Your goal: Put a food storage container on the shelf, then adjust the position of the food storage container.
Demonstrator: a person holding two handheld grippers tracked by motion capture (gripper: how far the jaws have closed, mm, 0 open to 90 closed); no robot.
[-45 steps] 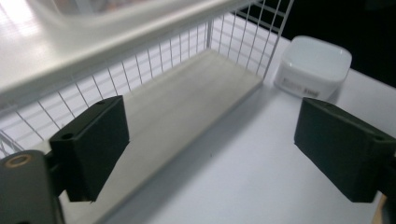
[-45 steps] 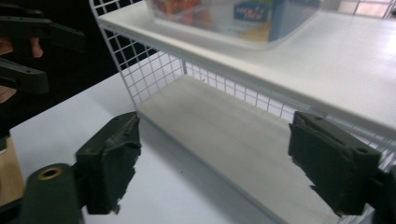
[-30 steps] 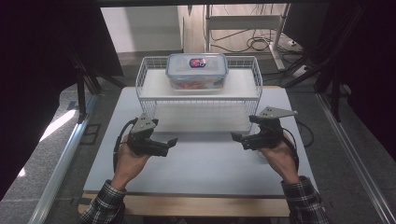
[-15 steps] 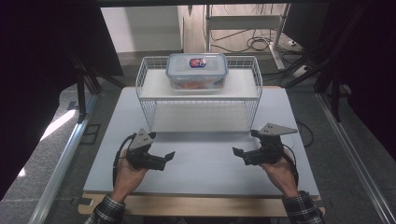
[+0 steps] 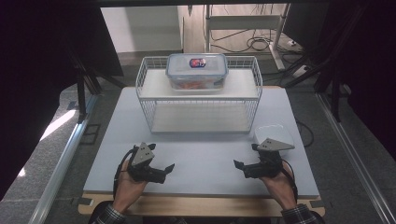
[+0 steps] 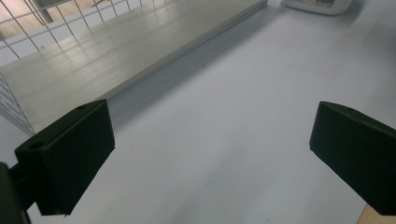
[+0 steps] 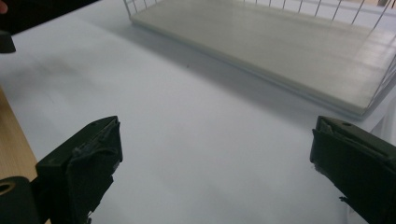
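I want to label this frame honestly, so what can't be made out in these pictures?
- Clear lidded plastic container, high view: orange contents blurred behind its wall; lid label too small to read.
- White rounded object, high view: partly hidden by the right gripper.
- Same object, left gripper view: cut off by the top edge.

One wire rack point(image 5: 198, 100) (two shelves), one lidded container point(image 5: 197, 70), one white object point(image 5: 273, 134), two grippers.

left hand-held gripper point(image 5: 169, 168), right hand-held gripper point(image 5: 238, 165) pulled back

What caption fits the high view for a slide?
Both grippers, left and right, open and empty near the table's front edge, facing a wire rack with a lidded container on top.
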